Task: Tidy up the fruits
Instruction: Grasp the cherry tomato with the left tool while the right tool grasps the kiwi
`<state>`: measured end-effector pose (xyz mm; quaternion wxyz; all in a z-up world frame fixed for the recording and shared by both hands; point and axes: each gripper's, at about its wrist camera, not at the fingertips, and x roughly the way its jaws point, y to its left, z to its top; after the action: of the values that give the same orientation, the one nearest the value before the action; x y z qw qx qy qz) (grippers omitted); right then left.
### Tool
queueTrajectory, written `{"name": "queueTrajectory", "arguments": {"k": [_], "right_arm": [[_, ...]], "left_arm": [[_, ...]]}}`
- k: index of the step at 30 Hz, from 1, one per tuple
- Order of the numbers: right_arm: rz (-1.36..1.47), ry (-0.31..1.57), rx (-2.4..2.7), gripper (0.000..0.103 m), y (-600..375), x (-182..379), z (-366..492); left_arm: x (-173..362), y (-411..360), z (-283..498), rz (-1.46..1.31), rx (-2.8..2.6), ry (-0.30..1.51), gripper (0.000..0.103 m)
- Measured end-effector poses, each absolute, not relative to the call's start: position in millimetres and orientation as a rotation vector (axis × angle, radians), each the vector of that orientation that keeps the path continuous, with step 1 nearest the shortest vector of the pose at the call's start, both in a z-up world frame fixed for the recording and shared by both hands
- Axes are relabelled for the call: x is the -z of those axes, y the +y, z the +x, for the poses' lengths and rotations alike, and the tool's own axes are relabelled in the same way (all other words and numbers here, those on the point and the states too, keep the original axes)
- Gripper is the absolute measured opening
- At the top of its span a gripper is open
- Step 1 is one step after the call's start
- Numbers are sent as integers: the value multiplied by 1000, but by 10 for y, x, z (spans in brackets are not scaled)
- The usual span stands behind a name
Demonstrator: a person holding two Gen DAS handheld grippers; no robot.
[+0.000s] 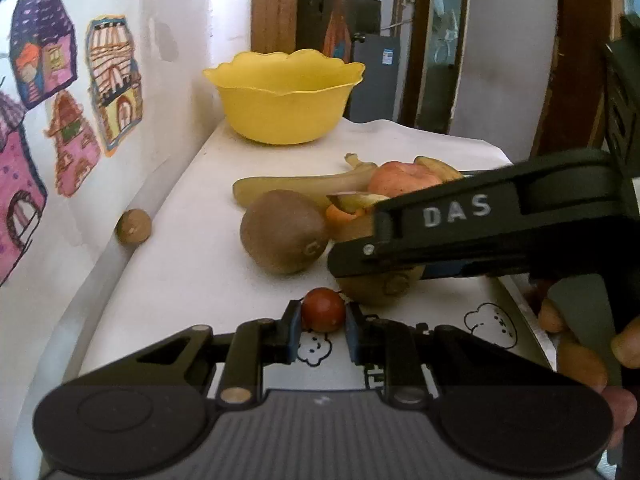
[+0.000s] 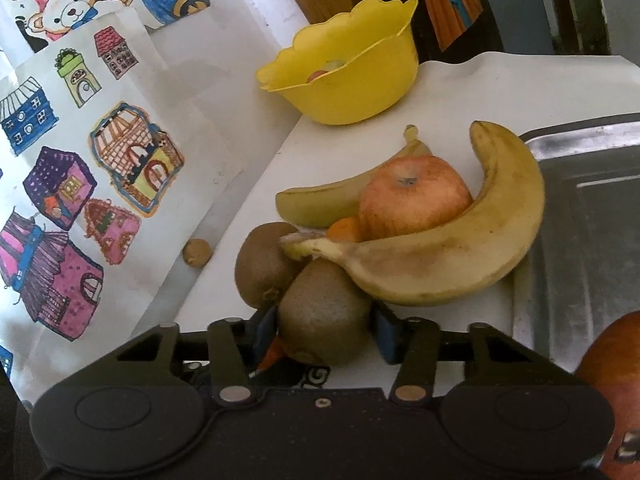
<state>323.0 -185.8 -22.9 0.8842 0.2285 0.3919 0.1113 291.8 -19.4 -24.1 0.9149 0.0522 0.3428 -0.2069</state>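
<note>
The left tool [image 1: 323,330] pinches a small red fruit [image 1: 323,309] on the counter [image 1: 192,248], nearer than the yellow bowl [image 1: 284,100]. The right tool [image 2: 326,330] brackets a kiwi [image 2: 325,312], contact unclear. Seat each grip squarely, lift straight, then carry toward the bowl, clearing the bananas [image 2: 440,264] piled before it.

Both wrist views look forward and down, close over the white worktop [image 1: 168,264] toward the drawing-covered wall [image 2: 120,152], left one lower and nearer the front edge, right one higher over the fruit, both sharing the yellow bowl [image 1: 284,100], kiwis [image 2: 324,312], bananas [image 2: 440,256] and apple [image 2: 412,196].
</note>
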Motion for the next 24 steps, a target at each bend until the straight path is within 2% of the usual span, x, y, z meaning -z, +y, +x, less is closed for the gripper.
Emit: {"name": "queueTrajectory", "arguments": {"k": [24], "right_arm": [[475,871,-292,51,-1968,175,2947]], "left_arm": [[227,-153,2708,139,372,702,28]]}}
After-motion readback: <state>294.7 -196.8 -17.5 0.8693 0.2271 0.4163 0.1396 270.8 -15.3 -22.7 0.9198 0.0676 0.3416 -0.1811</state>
